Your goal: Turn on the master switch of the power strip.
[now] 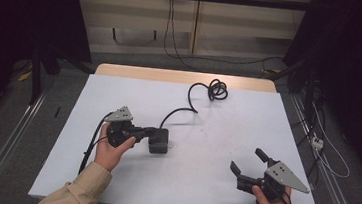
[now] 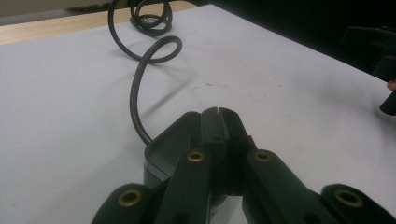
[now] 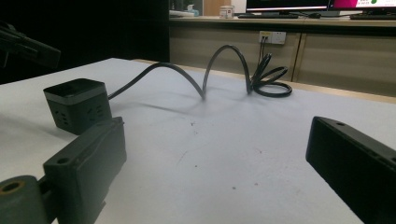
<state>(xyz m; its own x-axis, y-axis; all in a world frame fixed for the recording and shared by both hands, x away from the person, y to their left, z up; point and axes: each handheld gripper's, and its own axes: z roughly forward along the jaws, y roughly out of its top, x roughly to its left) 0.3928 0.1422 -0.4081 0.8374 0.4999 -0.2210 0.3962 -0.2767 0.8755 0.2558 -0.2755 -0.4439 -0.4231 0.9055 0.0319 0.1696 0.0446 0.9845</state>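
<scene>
The socket cube sits left of centre on the bench, with its cord running off the far side, arching up and ending in a coil near the back edge. It looks like a rigid, compact plastic block, fairly light, with smooth sides that could slip; the flat opposite faces seem the best place to take hold, since the stiff, springy cord would likely drag or twist it. There is 1 cube, 1 cord and 2 hand-held grippers. The left hand-held gripper is clenched, its jaws pressed together with nothing between them, its tips at the cube's near edge. The right hand-held gripper rests well apart near the right front corner, jaws spread wide and empty, pointed toward the cube.
</scene>
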